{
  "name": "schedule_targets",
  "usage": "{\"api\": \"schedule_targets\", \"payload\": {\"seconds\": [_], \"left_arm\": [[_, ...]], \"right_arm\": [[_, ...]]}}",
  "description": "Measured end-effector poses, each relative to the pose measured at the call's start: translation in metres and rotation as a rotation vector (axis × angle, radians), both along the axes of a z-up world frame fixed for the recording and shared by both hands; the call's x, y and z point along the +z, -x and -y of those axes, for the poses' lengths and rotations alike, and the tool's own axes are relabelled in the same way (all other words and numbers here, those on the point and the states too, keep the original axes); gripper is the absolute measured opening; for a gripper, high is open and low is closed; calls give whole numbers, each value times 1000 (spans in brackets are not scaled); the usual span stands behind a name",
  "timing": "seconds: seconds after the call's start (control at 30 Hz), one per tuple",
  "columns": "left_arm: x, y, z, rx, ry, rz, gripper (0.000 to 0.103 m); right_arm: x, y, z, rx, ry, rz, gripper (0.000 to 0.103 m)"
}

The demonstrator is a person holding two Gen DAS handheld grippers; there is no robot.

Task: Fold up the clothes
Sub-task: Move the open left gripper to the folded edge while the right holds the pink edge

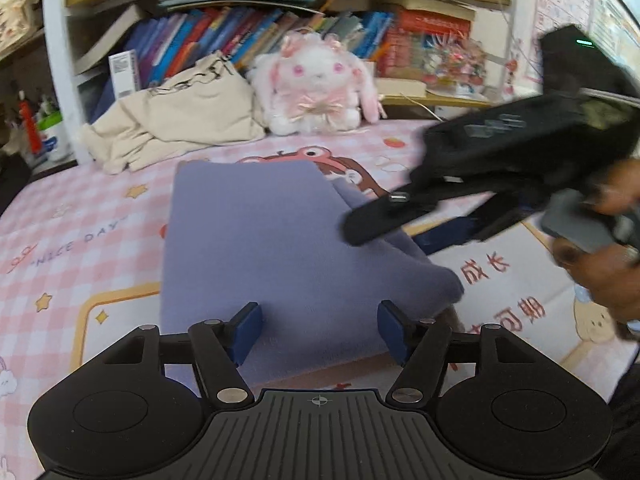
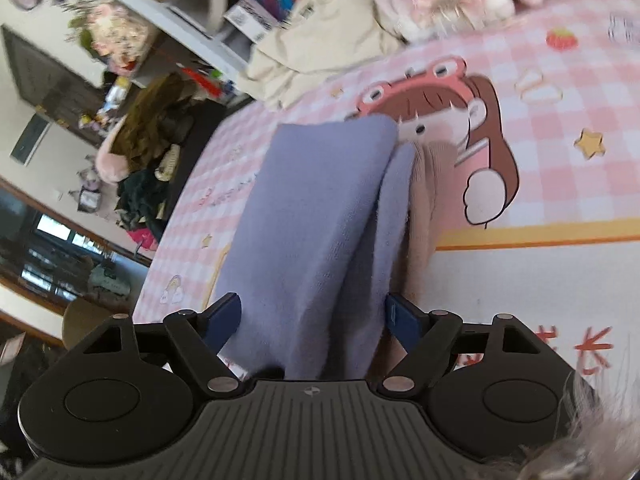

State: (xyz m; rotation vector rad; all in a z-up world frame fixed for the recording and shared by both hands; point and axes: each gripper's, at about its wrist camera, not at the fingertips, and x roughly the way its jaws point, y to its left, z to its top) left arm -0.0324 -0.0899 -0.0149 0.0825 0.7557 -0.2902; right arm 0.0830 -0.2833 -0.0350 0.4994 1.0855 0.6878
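Observation:
A lavender garment [image 1: 256,248] lies folded into a long rectangle on the pink checked bedsheet [image 1: 80,240]. My left gripper [image 1: 320,330] is open, its blue pads over the garment's near edge, holding nothing. My right gripper [image 1: 380,232] comes in from the right with its jaws open around the garment's raised right fold. In the right wrist view the garment [image 2: 312,216] runs between the open blue pads of my right gripper [image 2: 314,320], and a beige-pink layer [image 2: 430,184] shows at its right side.
A cream garment [image 1: 172,124] lies crumpled at the back left of the bed. A white and pink plush rabbit [image 1: 316,84] sits against the bookshelf [image 1: 280,36]. Beyond the bed's left edge there is floor clutter [image 2: 148,168].

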Motion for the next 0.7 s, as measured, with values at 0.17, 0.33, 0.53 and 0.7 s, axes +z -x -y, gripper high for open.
{"api": "schedule_targets", "payload": {"seconds": [0.17, 0.33, 0.53, 0.7], "left_arm": [[-7, -5, -4, -11, 33, -29, 65], [-8, -10, -15, 0, 109, -48, 67], [-7, -8, -4, -43, 43, -47, 67], [16, 0, -21, 19, 67, 38, 67]], "right_arm": [[0, 2, -18, 25, 119, 92, 21], [29, 48, -17, 128, 122, 424, 15], [-16, 21, -8, -3, 178, 183, 19], [-12, 27, 5, -34, 109, 127, 45]]}}
